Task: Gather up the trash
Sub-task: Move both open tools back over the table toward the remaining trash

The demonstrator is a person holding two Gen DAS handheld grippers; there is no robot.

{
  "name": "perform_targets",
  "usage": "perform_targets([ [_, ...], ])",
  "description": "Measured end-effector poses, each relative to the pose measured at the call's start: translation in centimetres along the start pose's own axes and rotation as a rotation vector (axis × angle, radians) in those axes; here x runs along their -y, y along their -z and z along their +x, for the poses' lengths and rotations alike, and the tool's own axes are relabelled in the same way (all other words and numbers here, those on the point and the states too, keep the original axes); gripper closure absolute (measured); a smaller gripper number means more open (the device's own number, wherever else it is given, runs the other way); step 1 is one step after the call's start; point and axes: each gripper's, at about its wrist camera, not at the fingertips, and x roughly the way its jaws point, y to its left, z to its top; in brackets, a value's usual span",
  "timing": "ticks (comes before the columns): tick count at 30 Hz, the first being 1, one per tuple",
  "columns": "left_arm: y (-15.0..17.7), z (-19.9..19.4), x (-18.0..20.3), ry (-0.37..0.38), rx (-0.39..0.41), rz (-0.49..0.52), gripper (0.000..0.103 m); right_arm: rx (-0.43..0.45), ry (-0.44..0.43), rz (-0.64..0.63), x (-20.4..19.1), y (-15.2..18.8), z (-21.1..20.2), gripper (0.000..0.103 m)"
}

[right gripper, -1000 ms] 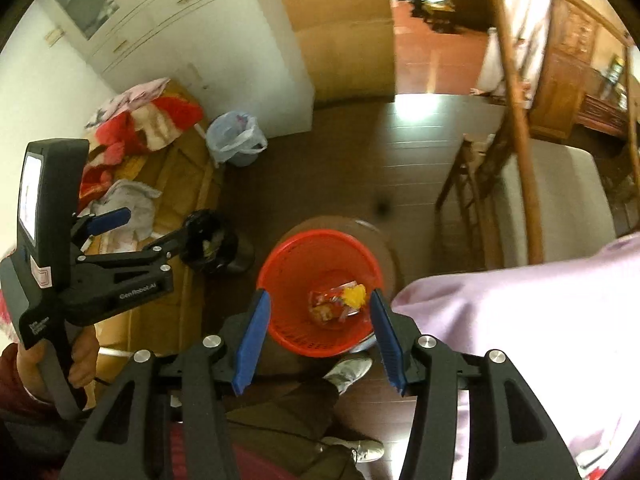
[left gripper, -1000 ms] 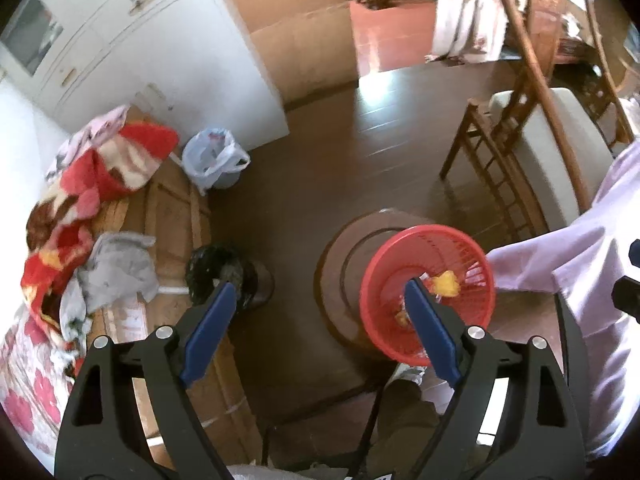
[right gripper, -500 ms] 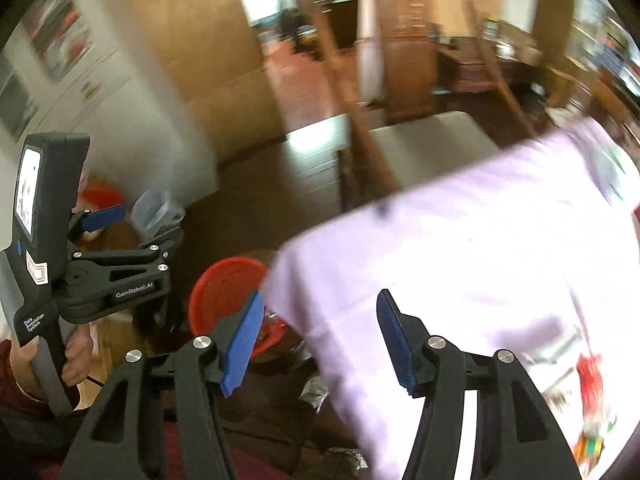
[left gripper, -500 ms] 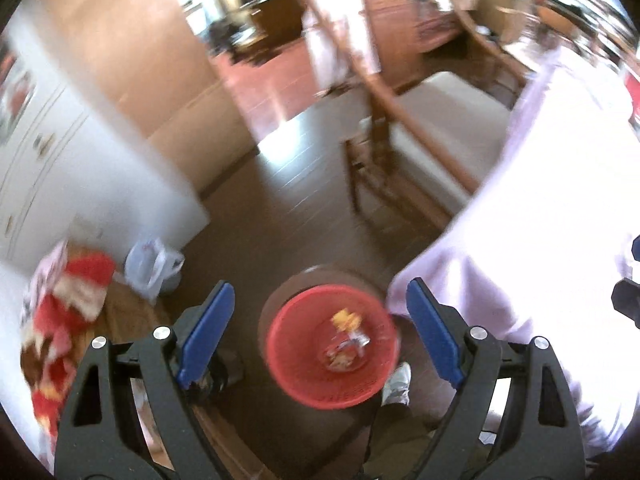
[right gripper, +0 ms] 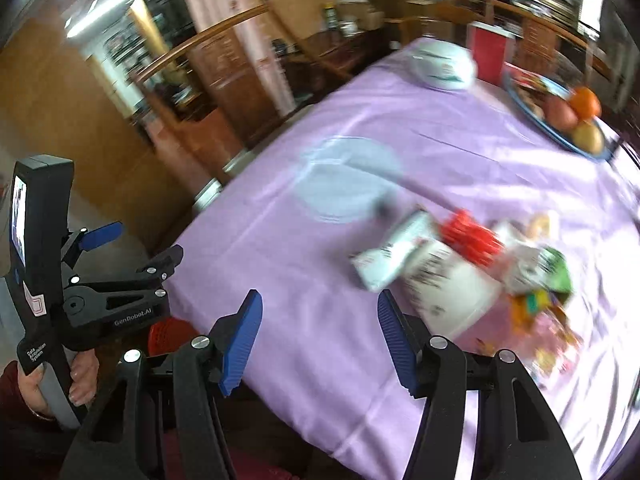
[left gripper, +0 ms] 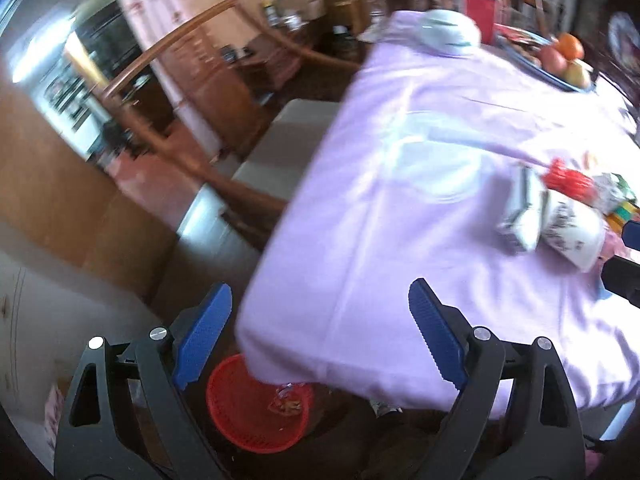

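In the left wrist view the left gripper (left gripper: 320, 330) hangs with blue-padded jaws wide apart and empty, over the edge of a table under a lilac cloth (left gripper: 400, 200). At lower left a red mesh plastic basket (left gripper: 248, 412) on the floor holds wrappers. The right gripper (right gripper: 320, 340), jaws moderately apart and empty, faces blurred crumpled wrappers and a white paper cup (right gripper: 452, 292) at right of frame.
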Motion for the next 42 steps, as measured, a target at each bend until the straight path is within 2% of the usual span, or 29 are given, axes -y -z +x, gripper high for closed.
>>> perform_targets([
  [4, -0.6, -0.4, 3.6, 0.036, 0.013, 0.056, 0.016, 0.017, 0.030, 0.057, 2.8, 0.6, -1.0, 0.043],
  [10, -1.2, -0.5, 5.7, 0.054, 0.021, 0.100, 0.015, 0.024, 0.053, 0.089, 3.6, 1.0, -1.8, 0.041],
  [19, -0.6, -1.4, 6.0, 0.065, 0.021, 0.122, 0.014, 0.033, 0.073, 0.113, 4.2, 1.8, -2.9, 0.033],
  [29, -1.0, -1.8, 7.0, 0.064, 0.026, 0.142, 0.011, 0.046, 0.081, 0.133, 5.0, 2.0, -3.4, 0.030],
  [31, -1.1, -1.8, 7.2, 0.062, 0.026, 0.145, 0.010, 0.049, 0.082, 0.138, 5.2, 1.9, -3.4, 0.026],
  [42, -1.6, -1.3, 7.6, 0.055, 0.017, 0.148, 0.009, 0.047, 0.088, 0.144, 5.6, 1.3, -3.1, 0.025],
])
